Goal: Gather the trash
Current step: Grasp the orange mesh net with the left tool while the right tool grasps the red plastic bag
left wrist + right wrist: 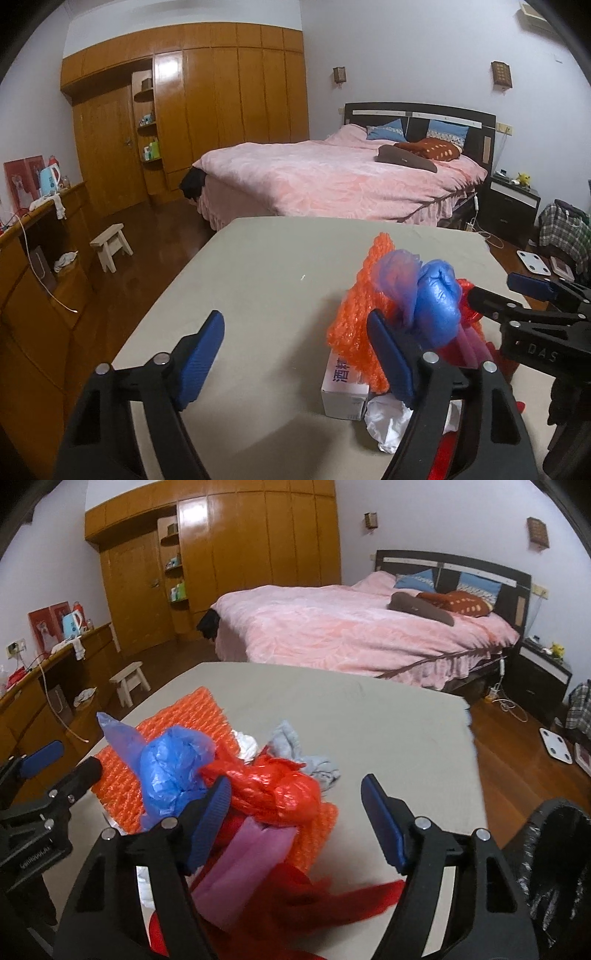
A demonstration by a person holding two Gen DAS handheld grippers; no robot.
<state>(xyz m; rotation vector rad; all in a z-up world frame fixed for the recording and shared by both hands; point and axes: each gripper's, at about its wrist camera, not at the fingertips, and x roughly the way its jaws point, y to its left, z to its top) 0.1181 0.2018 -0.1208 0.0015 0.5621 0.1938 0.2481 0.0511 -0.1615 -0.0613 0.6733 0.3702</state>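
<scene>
Trash (236, 775): crumpled heap of orange, blue, red, purple plastic

Left claw (295, 356) (and right (295, 821)) gaping.

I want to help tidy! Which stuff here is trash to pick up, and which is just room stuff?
Trash on the table:
orange bubble wrap
blue plastic bag
red plastic bag
white carton
black bin bag, for putting it in

Just room stuff:
bed
wooden stool
kettle
bathroom scale
</scene>
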